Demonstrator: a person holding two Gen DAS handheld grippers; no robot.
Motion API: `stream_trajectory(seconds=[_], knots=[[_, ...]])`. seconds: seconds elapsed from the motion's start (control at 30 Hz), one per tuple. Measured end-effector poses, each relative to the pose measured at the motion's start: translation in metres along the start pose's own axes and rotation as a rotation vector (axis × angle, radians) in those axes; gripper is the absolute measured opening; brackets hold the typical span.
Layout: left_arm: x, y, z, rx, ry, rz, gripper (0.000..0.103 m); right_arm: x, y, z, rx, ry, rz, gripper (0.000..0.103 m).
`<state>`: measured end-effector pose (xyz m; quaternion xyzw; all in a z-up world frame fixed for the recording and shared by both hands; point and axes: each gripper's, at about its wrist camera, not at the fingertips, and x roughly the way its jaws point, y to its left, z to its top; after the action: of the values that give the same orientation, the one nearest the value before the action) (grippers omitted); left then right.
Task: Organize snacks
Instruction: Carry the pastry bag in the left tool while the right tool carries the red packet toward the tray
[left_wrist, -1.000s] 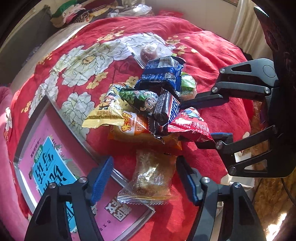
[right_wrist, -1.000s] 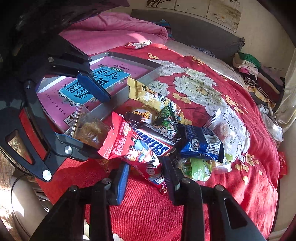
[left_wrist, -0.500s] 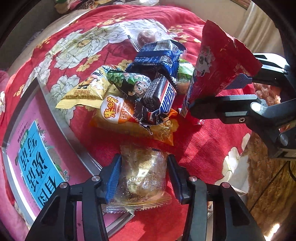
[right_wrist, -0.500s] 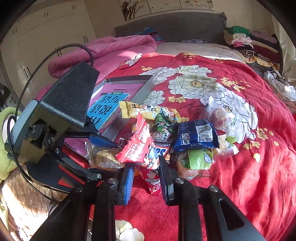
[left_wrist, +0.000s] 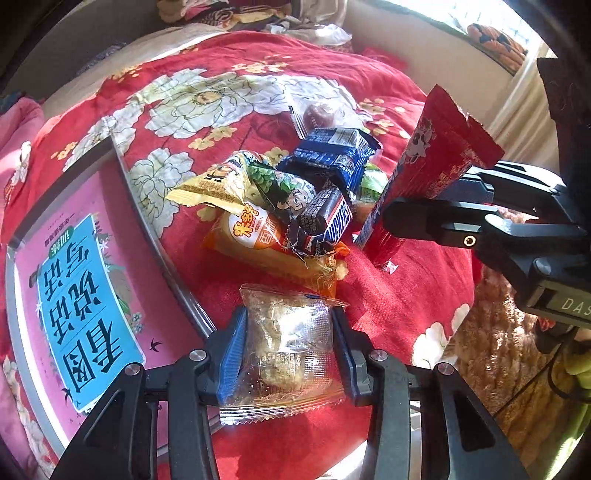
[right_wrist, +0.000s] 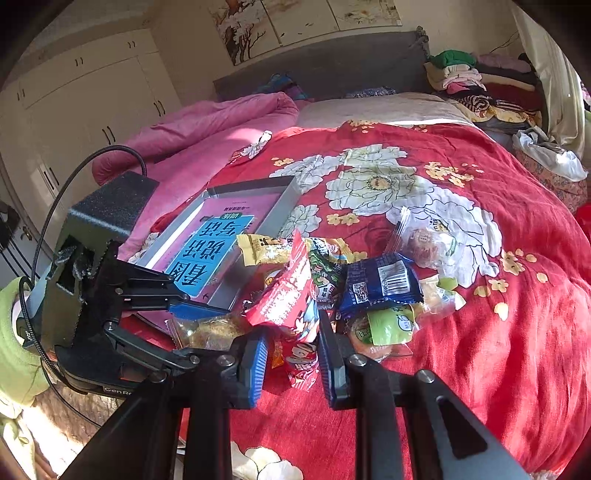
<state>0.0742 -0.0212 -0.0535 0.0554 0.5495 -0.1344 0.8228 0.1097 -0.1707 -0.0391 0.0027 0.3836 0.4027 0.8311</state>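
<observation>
My left gripper (left_wrist: 288, 350) has a clear packet of a brownish snack (left_wrist: 288, 332) between its blue pads, which press on its sides as the jaws close. It is beside the grey tray's rim (left_wrist: 166, 258). My right gripper (right_wrist: 291, 350) is shut on a red snack packet (right_wrist: 288, 295), held upright above the red bedspread; the left wrist view shows the same red packet (left_wrist: 436, 147) at the right. The snack pile (left_wrist: 295, 206) lies between the grippers: a yellow packet, a green cartoon packet, a Snickers bar (left_wrist: 328, 221), a blue packet (left_wrist: 332, 155) and an orange packet.
The grey tray (right_wrist: 284, 199) holds a pink and blue book (left_wrist: 77, 306). A clear packet with a round pastry (right_wrist: 424, 240) and a green-labelled packet (right_wrist: 388, 325) lie past the pile. A pink quilt (right_wrist: 207, 125) and folded clothes (right_wrist: 472, 77) lie at the bed's far side.
The left gripper's jaws closed in onto the clear packet. The right gripper shut on the red packet, lifted it out of the pile and rolled it upright.
</observation>
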Motion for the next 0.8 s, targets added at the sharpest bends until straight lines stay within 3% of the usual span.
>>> stream_trajectory(seconds=[0.8], knots=[[-0.059, 0.022, -0.004, -0.104, -0.157, 0.001, 0.046, -0.032, 0.035, 0.042, -0.028, -0.103, -0.018, 0.025]])
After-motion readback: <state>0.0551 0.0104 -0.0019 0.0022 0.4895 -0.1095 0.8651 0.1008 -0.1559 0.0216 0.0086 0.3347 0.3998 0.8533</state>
